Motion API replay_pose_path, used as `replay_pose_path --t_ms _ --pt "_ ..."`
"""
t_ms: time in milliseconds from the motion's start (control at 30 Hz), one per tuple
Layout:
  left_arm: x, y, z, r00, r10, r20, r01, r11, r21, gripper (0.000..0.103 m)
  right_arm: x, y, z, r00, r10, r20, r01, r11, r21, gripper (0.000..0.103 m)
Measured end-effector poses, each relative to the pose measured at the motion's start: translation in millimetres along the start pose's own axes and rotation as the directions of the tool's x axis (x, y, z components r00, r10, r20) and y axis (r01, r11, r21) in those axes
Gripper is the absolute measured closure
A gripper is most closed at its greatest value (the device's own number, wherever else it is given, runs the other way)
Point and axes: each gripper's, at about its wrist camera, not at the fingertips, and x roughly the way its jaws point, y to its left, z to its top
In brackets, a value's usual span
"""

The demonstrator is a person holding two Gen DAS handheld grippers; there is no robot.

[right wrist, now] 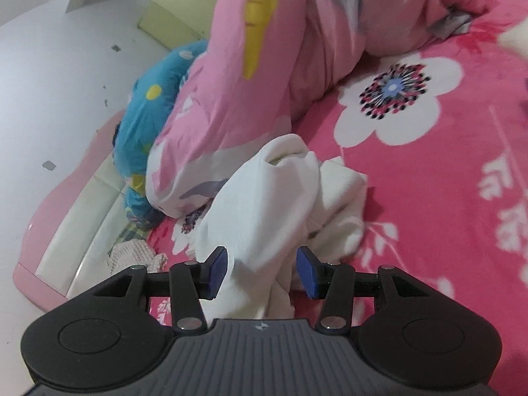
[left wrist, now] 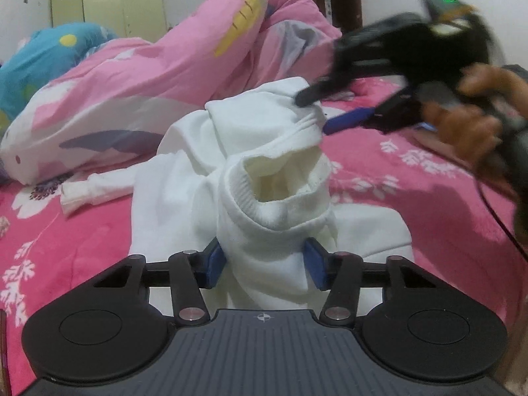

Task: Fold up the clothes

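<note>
A bedroom is shown, with a bed under a bright pink floral-print sheet (right wrist: pixel 429 198), a pale wall and a yellow-green wardrobe (left wrist: pixel 109 3) behind. A crumpled pale-pink cartoon-print duvet (left wrist: pixel 148 92) is heaped toward the far edge of the bed, with a blue patterned pillow (left wrist: pixel 39 56) behind it.

The white knitted sweater with a ribbed roll collar (left wrist: pixel 270 198) is bunched upright near the middle of the bed, apparently gathered there so that it can be spread flat before folding. The left gripper (left wrist: pixel 264 265) is seen half spread, its blue pads flanking the fabric just below the collar; the cloth bulges between them, but whether it is pressed cannot be told. The right gripper (right wrist: pixel 262 272) is likewise half spread with a fold of the white cloth lying between its pads; a gap shows beside the right pad, so no firm pinch is judged.

In the left wrist view the right tool is blurred, and its tip contact with the sweater is unclear. The sweater's hem and one sleeve are buried in folds. A pale knitted item (right wrist: pixel 135 254) at the bed's edge cannot be identified.
</note>
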Motion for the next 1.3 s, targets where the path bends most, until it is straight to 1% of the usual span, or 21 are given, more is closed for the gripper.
replay_pose_path --t_ms 67,100,133,167,233,267,333,400,467,567,633,700,767,833,900,1000,1067,1133,1167,1200,1300 --pt "-2.1 -0.3 0.0 1.0 -0.005 -0.003 0.005 1.0 0.002 0.049 18.0 0.6 8.7 0.999 0.012 -0.032 -0.012 1.0 0.008 0.058" --pt "-3.6 -2.4 -0.8 1.0 -0.011 -0.005 0.011 1.0 0.004 0.045 26.9 0.9 13.0 0.999 0.019 -0.048 -0.018 1.0 0.011 0.06" --pt "-5.0 -4.6 -1.7 1.0 -0.016 -0.007 0.016 1.0 0.007 0.042 33.6 0.2 16.3 0.998 0.022 -0.059 -0.021 1.0 0.022 0.068" --pt "-6.3 -6.9 -2.6 1.0 -0.022 -0.008 0.022 1.0 0.009 0.039 38.1 -0.9 18.5 0.998 0.026 -0.065 -0.024 0.999 0.03 0.082" --pt "-5.7 -13.3 -5.3 1.0 -0.022 -0.01 0.023 1.0 0.019 0.038 41.6 0.4 21.9 0.997 0.048 -0.061 -0.046 0.998 0.036 0.089" --pt "-4.4 -16.4 -6.6 1.0 -0.02 -0.012 0.02 1.0 0.023 0.041 43.1 1.2 23.5 0.996 0.06 -0.058 -0.058 0.998 0.039 0.091" --pt "-1.6 -19.0 -8.6 1.0 -0.014 -0.018 0.014 1.0 0.01 0.055 39.2 5.8 24.6 0.994 0.102 -0.036 -0.1 0.994 0.039 0.091" --pt "0.5 -16.6 -9.1 1.0 0.002 -0.025 -0.003 1.0 -0.025 0.083 31.8 10.4 25.2 0.987 0.16 -0.007 -0.159 0.986 0.046 0.092" --pt "-1.2 -6.4 -8.0 1.0 -0.009 -0.026 0.006 0.995 -0.1 0.094 23.1 13.3 27.3 0.971 0.237 0.028 -0.239 0.968 0.071 0.092" --pt "-10.9 7.4 -3.8 1.0 0.005 0.005 -0.004 0.983 -0.184 0.098 10.8 19.0 30.0 0.948 0.308 0.072 -0.314 0.946 0.085 0.092" --pt "-25.0 10.9 0.2 0.997 0.057 0.058 -0.046 0.982 -0.185 0.099 2.0 24.4 30.5 0.935 0.338 0.105 -0.347 0.934 0.082 0.092" --pt "-44.9 16.6 6.0 0.985 0.111 0.132 -0.085 0.978 -0.19 0.099 -9.8 31.0 31.2 0.919 0.366 0.146 -0.378 0.923 0.065 0.092" --pt "-66.1 22.8 14.1 0.962 0.175 0.211 -0.135 0.972 -0.19 0.099 -24.9 39.4 30.8 0.895 0.399 0.197 -0.413 0.91 0.032 0.092" --pt "-90.0 29.8 25.6 0.924 0.24 0.298 -0.189 0.964 -0.188 0.099 -42.6 51.2 30.3 0.867 0.432 0.249 -0.443 0.897 -0.015 0.092" --pt "-113.2 37.5 40.2 0.885 0.28 0.373 -0.222 0.956 -0.191 0.099 -59.7 66.3 30.4 0.839 0.459 0.291 -0.462 0.885 -0.065 0.092" --pt "-146.4 45.9 65.3 0.83 0.304 0.467 -0.242 0.952 -0.189 0.101 -88.7 97.8 31.0 0.795 0.502 0.342 -0.473 0.865 -0.17 0.092" --pt "-168.9 48.2 81.5 0.782 0.32 0.535 -0.263 0.947 -0.183 0.102 -110.4 122.6 31.2 0.764 0.529 0.37 -0.467 0.849 -0.248 0.092" --pt "-195.0 48.3 97.7 0.715 0.342 0.61 -0.294 0.939 -0.182 0.102 -132.1 146.7 31.5 0.732 0.557 0.393 -0.462 0.829 -0.315 0.092" --pt "-208.1 48.6 106.0 0.69 0.341 0.638 -0.296 0.938 -0.181 0.102 -142.6 157.4 31.3 0.716 0.571 0.401 -0.46 0.818 -0.345 0.092" --pt "-220.9 49.9 114.0 0.675 0.33 0.66 -0.282 0.942 -0.183 0.102 -153.1 168.0 30.8 0.703 0.581 0.409 -0.451 0.81 -0.375 0.092" --pt "-245.6 48.1 132.3 0.646 0.31 0.697 -0.256 0.949 -0.185 0.102 -184.2 197.7 26.0 0.659 0.616 0.432 -0.412 0.776 -0.477 0.092"
